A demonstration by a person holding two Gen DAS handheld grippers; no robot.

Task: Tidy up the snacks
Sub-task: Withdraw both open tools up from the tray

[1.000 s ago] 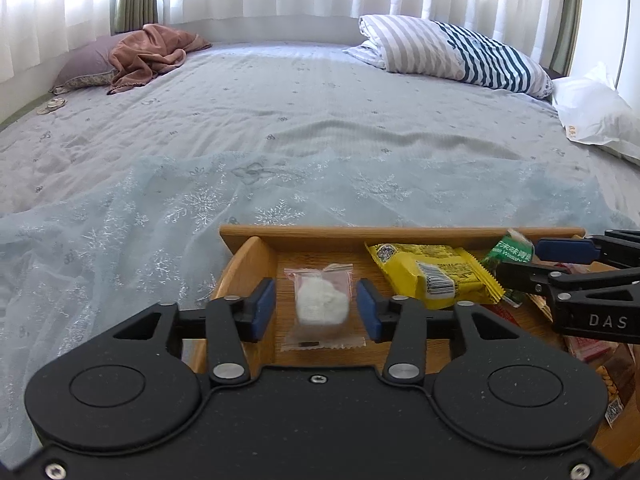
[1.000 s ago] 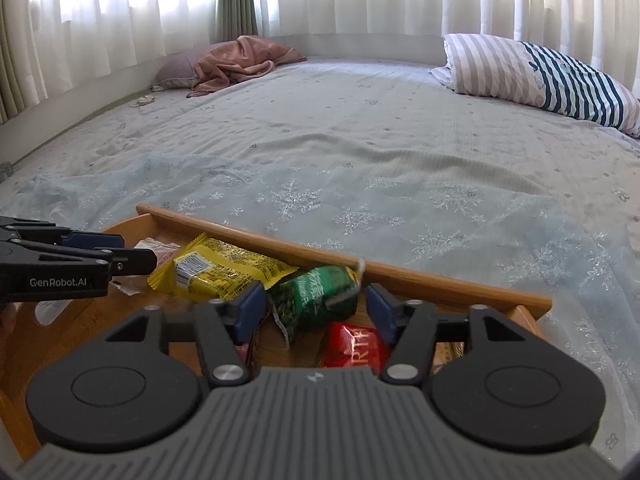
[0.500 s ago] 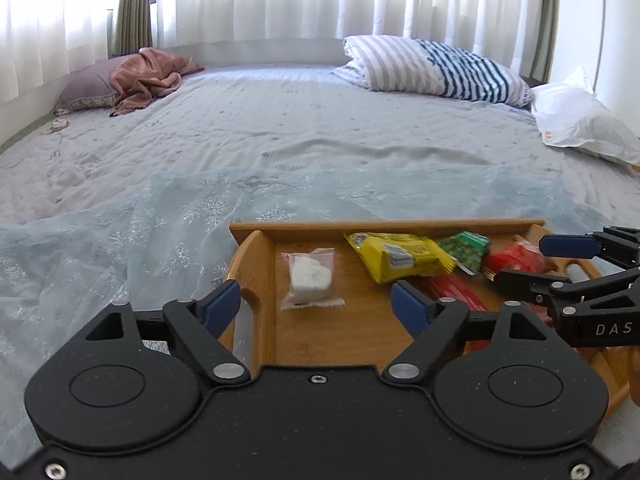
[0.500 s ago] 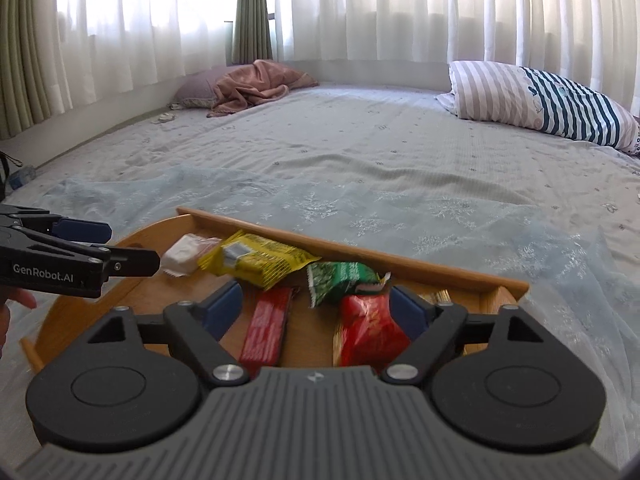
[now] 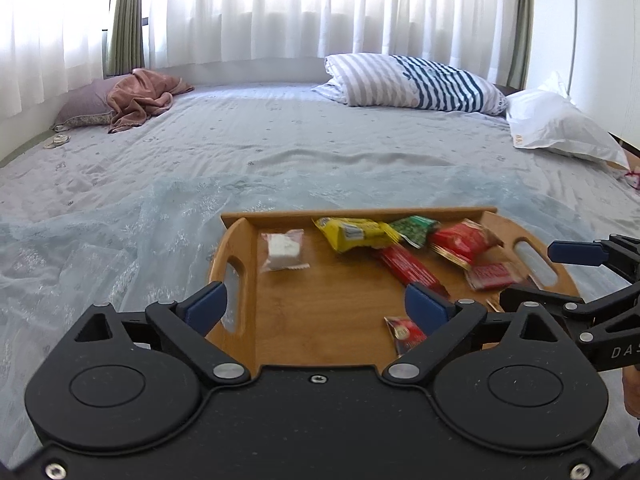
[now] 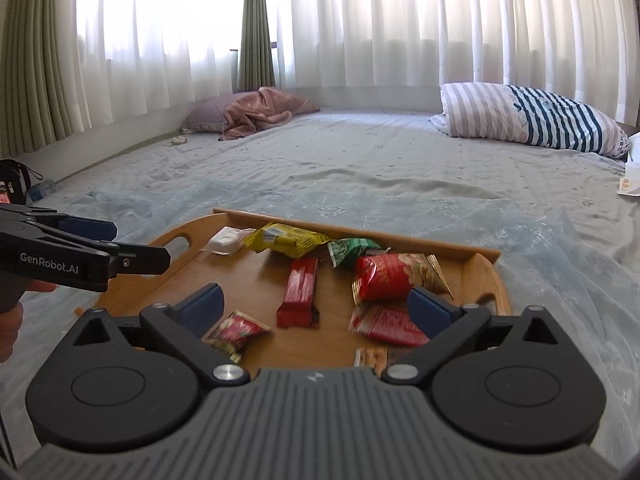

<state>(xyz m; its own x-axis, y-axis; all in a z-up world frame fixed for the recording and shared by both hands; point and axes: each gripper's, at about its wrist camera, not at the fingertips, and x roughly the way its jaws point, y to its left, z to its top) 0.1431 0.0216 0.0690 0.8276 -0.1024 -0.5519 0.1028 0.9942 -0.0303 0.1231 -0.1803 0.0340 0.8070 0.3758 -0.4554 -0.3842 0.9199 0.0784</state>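
A wooden tray (image 5: 320, 312) (image 6: 248, 284) lies on the bed with several snack packets in it. A clear packet with a white sweet (image 5: 282, 249) (image 6: 225, 241) lies at its far left. Beside it lie a yellow packet (image 5: 356, 233) (image 6: 286, 240), a green packet (image 5: 414, 229) (image 6: 352, 250), a big red packet (image 5: 460, 240) (image 6: 388, 276) and a red bar (image 5: 408, 268) (image 6: 299, 292). My left gripper (image 5: 316, 306) is open and empty above the tray's near part. My right gripper (image 6: 316, 306) is open and empty above the tray's near right.
The tray rests on a pale blue snowflake cloth (image 5: 120, 240) over a grey bedspread. A striped pillow (image 5: 408, 82), a white pillow (image 5: 560, 128) and a pink blanket (image 5: 144, 96) lie at the far end under curtained windows.
Both grippers opened wide and pulled back and up from the tray. The white sweet packet and the green packet, earlier between the fingers, now lie free in the tray.
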